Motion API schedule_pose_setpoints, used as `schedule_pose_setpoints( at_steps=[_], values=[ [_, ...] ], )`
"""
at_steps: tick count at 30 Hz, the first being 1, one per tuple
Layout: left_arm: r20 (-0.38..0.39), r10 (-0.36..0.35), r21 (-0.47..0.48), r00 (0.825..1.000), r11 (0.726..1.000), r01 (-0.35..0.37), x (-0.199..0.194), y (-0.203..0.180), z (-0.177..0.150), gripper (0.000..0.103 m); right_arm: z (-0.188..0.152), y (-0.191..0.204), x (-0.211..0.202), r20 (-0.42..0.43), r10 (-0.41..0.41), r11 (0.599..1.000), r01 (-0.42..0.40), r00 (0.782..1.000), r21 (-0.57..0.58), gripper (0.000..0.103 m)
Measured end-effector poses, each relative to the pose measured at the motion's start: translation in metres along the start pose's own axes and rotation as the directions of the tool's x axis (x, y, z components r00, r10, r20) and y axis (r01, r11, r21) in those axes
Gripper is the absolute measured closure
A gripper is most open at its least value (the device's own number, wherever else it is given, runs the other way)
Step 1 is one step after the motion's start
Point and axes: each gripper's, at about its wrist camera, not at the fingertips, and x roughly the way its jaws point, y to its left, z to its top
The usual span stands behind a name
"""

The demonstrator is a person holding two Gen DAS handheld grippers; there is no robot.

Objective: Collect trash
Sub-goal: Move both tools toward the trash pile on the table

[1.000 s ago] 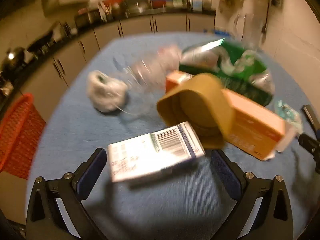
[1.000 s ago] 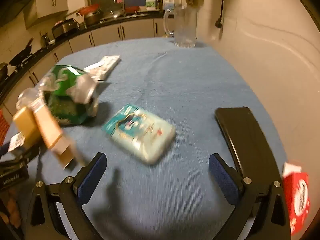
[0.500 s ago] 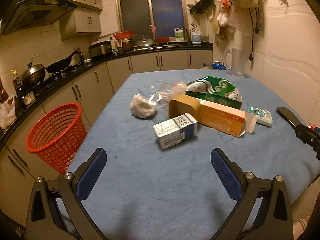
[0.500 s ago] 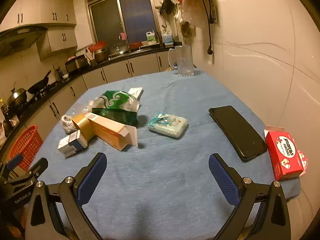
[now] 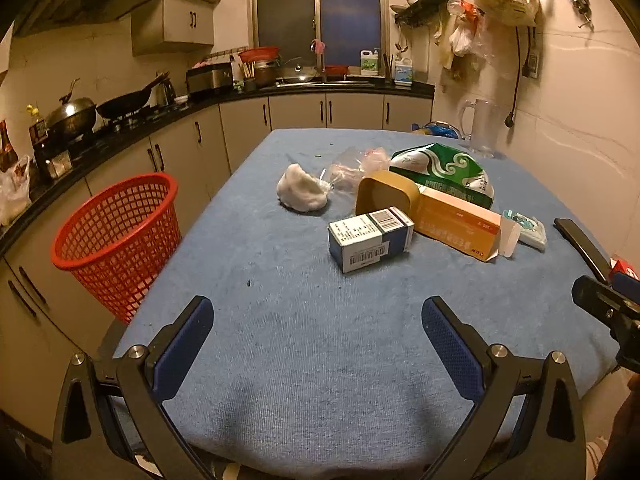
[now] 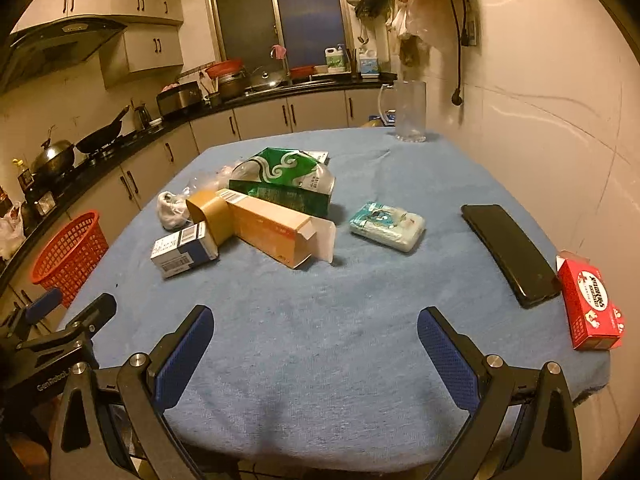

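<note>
Trash lies mid-table on the blue cloth: a white and blue box (image 5: pixel 370 237) (image 6: pixel 184 246), an open orange carton (image 5: pixel 456 226) (image 6: pixel 272 229) with a tan lid (image 5: pixel 386 196), a crumpled white wad (image 5: pixel 302 192) (image 6: pixel 171 210), clear plastic wrap (image 5: pixel 352 168) and a green bag (image 5: pixel 444 174) (image 6: pixel 286 180). A red mesh basket (image 5: pixel 116 240) (image 6: pixel 70 256) stands on the floor at the table's left. My left gripper (image 5: pixel 318 344) and right gripper (image 6: pixel 316 344) are both open and empty, held back at the near table edge.
A tissue pack (image 6: pixel 386 226), a black phone (image 6: pixel 510 254) and a red box (image 6: pixel 590 310) lie on the right side. A clear jug (image 6: pixel 410 112) stands at the far edge. Kitchen counters run along the left and back; a wall is close on the right.
Both grippers pulled back and up from close over the trash to the near table edge. The items on the table stayed put. Both stayed open.
</note>
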Motion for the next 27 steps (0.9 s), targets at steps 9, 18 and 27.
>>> schedule_pose_setpoints(
  at_steps=[9,18,27],
  values=[
    [-0.006,-0.007,-0.004,1.0,1.0,0.006,0.004,0.001,-0.003,0.0,0.0,0.0,0.002,0.004,-0.017,1.0,0.017,1.0,-0.002,0.0],
    [-0.01,-0.01,0.001,1.0,1.0,0.01,0.005,0.001,-0.004,0.0,-0.003,-0.001,0.003,-0.013,0.008,1.0,-0.008,1.0,0.003,0.0],
    [0.02,0.039,-0.073,0.999,0.997,-0.038,-0.007,0.022,-0.006,0.0,-0.004,0.021,-0.001,0.002,0.066,0.995,-0.065,0.998,-0.077,0.0]
  ],
)
